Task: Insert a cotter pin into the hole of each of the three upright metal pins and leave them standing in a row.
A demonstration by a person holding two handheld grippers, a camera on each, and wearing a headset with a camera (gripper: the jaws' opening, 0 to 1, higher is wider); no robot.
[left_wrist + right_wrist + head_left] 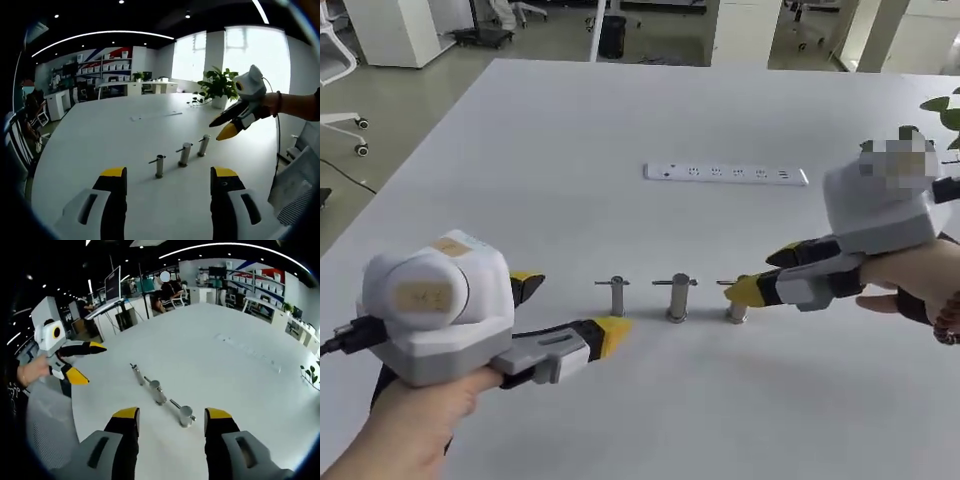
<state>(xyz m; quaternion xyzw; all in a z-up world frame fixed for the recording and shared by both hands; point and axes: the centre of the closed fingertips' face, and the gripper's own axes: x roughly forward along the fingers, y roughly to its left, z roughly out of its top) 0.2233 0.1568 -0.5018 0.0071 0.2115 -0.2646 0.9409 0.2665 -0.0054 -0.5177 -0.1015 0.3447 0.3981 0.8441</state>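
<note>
The right claw (760,275) is seen with its jaws well apart and nothing gripped. Its lower yellow tip is set just beside the right-hand pin (737,312), which is partly covered by it in the head view. From the left gripper view a small gap can be made out between that tip and the pin, so no contact is shown. And the left claw (570,312), jaws likewise spread and nothing held, is poised low over the table (570,150), near the left-hand pin (617,296) but short of it. Three pins are counted, upright, in a straight row across the middle of the table, the middle pin (677,298) evenly spaced between the others. A thin cotter pin (612,284) is seen crossing the top of the left-hand one, and another crosses the middle one. A short stub is glimpsed at the right-hand one too, though whether it passes fully through cannot be told. A power strip (725,173) is laid flat beyond the row, well apart from it.
</note>
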